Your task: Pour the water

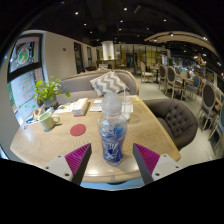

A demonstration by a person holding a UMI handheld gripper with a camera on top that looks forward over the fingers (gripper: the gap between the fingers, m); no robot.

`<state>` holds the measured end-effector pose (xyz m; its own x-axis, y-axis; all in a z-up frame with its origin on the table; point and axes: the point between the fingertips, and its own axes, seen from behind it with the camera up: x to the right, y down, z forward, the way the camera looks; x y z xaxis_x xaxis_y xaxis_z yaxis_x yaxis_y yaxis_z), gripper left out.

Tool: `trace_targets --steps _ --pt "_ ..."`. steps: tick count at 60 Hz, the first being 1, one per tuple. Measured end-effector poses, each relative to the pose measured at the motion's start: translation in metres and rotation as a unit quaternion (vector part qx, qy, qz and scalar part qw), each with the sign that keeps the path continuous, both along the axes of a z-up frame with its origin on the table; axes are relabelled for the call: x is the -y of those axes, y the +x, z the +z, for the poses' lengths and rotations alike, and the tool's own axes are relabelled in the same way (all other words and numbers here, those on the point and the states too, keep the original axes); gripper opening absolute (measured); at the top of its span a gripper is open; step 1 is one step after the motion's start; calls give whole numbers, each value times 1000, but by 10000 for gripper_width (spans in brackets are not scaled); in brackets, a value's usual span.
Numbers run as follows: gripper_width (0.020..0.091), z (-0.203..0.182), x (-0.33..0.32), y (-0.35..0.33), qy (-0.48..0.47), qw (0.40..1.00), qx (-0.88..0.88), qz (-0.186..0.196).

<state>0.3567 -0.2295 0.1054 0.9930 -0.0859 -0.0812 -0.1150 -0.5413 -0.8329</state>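
Observation:
A clear plastic water bottle (113, 128) with a blue label and a white cap stands upright on a light wooden table (45, 142). It stands between my two fingers, a little ahead of their tips, with a gap at either side. My gripper (112, 158) is open, its magenta pads (77, 158) flanking the bottle's base. Nothing is pressed between the fingers.
A round red coaster (77, 129) lies on the table left of the bottle. A potted green plant (45, 98) and a white cup (46, 121) stand further left. A grey sofa (82, 85) with a zigzag cushion (108, 82) is behind; a grey armchair (176, 119) stands right.

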Motion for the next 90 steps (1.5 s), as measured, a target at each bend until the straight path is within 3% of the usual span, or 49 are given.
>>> trace_targets --steps 13,18,22,30,41,53,66,78,90 --pt "807 -26 -60 4 19 999 2 35" --pt "690 -37 -73 0 23 999 2 40" --pt "534 -40 -78 -2 30 999 3 39" --pt "480 -38 -85 1 46 999 -2 23" --pt "342 -38 -89 6 49 999 10 -4" --pt "339 -19 -94 19 31 994 90 -52" --pt "340 77 -132 -2 42 962 256 -84" --pt "342 166 -198 -80 49 868 493 -37" --pt "339 187 -263 -182 41 729 681 50"
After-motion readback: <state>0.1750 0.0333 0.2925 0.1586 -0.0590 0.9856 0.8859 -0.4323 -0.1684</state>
